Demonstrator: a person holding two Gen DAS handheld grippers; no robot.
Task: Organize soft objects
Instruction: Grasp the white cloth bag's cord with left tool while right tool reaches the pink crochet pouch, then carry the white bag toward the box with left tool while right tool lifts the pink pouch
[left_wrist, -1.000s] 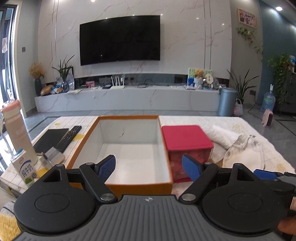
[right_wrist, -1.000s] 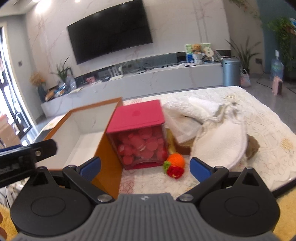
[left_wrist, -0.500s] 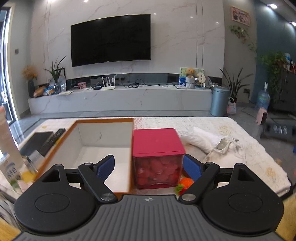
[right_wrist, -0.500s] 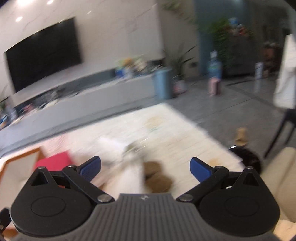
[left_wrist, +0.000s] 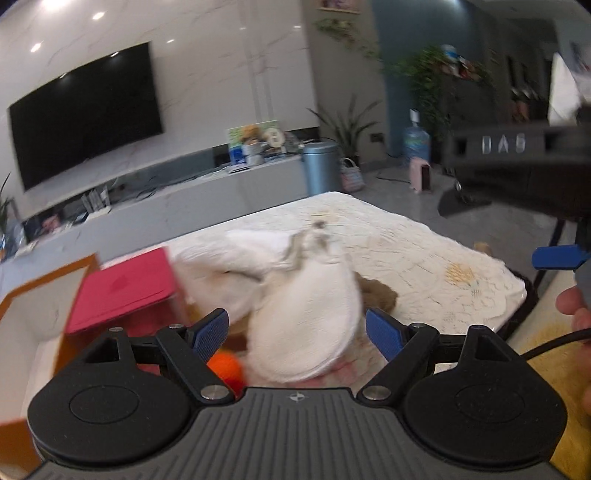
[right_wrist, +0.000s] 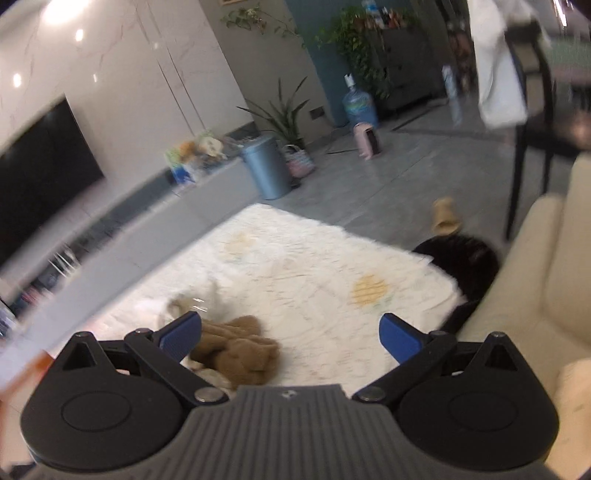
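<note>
Both frames motion-blurred. My left gripper (left_wrist: 297, 332): jaws apart, empty, white cloth (left_wrist: 306, 317) lying between them on the table (left_wrist: 424, 258). Orange ball (left_wrist: 225, 371) beside the cloth, red box (left_wrist: 122, 291) just left. My right gripper (right_wrist: 290, 338): jaws apart, empty, over brown plush (right_wrist: 236, 350) near its left finger.

bare cloth-covered table (right_wrist: 325, 266) right of brown plush (right_wrist: 236, 354).
</note>
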